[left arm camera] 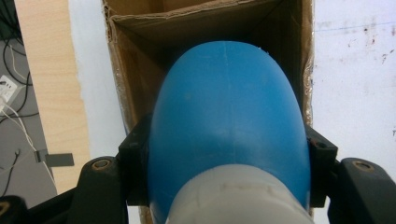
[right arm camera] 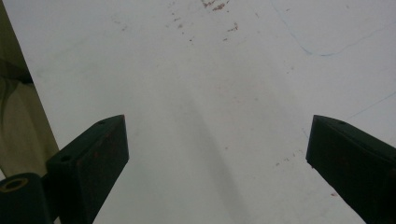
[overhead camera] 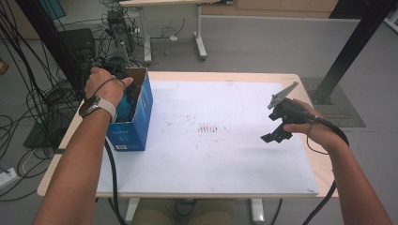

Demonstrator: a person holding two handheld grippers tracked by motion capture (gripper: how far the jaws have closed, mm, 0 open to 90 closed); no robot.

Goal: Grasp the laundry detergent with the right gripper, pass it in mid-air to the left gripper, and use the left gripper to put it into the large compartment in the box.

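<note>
Left tool [left arm camera: 229,186] grips the blue bottle [left arm camera: 229,121] over the open box [overhead camera: 133,117], upper left; next, lower and release; right tool [right arm camera: 217,154] gapes idle

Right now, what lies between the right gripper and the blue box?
In the high view, bare white mat with some reddish stains separates the right gripper from the blue box.

A lab or test workshop: black cables [overhead camera: 28,93] sprawl over the grey floor at the frame's left, a black metal frame post [overhead camera: 349,47] rises at upper right, and a wheeled desk base [overhead camera: 199,44] stands at top centre.
</note>
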